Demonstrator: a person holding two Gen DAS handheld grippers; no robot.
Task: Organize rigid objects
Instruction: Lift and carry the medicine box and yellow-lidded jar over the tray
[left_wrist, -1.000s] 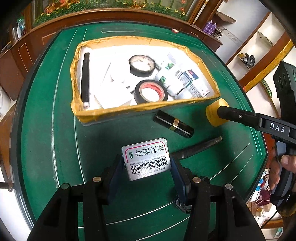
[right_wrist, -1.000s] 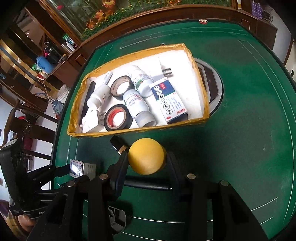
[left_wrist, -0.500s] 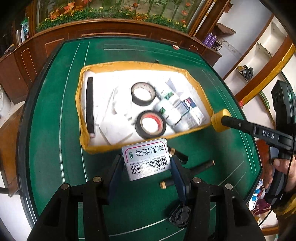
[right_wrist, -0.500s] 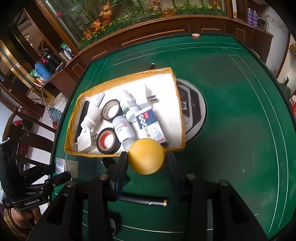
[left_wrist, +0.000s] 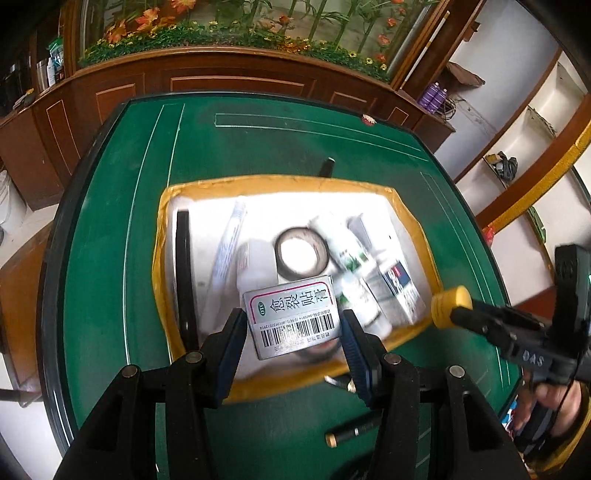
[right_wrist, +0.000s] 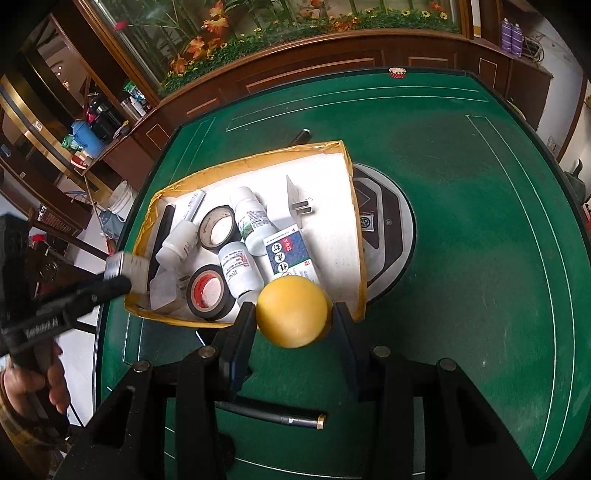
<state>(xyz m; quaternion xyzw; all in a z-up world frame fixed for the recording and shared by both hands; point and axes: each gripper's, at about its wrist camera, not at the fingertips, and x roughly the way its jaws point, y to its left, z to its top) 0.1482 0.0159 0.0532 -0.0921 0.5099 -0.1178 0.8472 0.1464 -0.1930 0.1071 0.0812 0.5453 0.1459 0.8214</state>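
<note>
My left gripper is shut on a small silver medicine box with a barcode, held above the near left part of the yellow-rimmed box. My right gripper is shut on a yellow ball, held over the box's near right corner; the ball also shows in the left wrist view. The box holds two tape rolls, white bottles, a blue and white carton and a black stick.
The green felt table has a round metal plate right of the box. A black pen lies on the felt near me, and another dark object lies behind the box. Wooden cabinets stand beyond the table.
Both grippers have moved forward and up over the box, each carrying its object. The box now sits under the fingertips instead of ahead of them.
</note>
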